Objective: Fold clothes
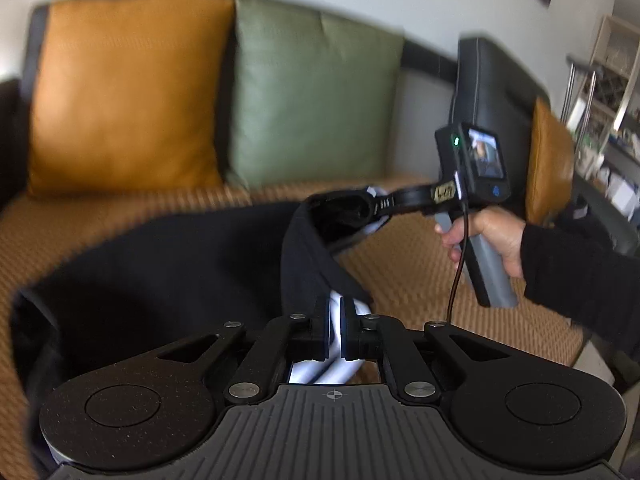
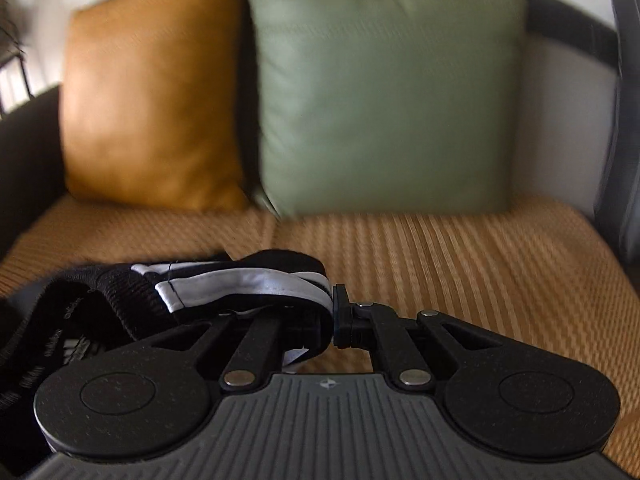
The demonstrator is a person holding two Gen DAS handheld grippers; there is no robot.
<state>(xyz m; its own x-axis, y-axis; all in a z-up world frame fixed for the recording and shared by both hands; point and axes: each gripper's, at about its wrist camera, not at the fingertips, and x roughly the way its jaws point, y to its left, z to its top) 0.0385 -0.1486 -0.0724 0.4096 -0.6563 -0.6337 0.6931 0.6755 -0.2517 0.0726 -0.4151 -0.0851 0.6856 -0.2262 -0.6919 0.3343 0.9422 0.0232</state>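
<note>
1. The left gripper point(image 1: 336, 320) is clamped on the white-trimmed edge of a black fabric garment point(image 1: 160, 272).
2. The right gripper point(image 2: 332, 312), held by a hand point(image 1: 488, 240) in a black sleeve, pinches the same garment's waistband at the right.
3. The garment lies spread on the near part of a woven tan sofa seat point(image 2: 460, 264).
4. A mustard leather cushion point(image 1: 128, 92) and a green fabric cushion point(image 1: 316, 96) stand at the far side.

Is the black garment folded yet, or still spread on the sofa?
Mid-fold: the black garment lies mostly spread on the woven seat, one white-trimmed edge lifted between the left gripper and right gripper.
</note>
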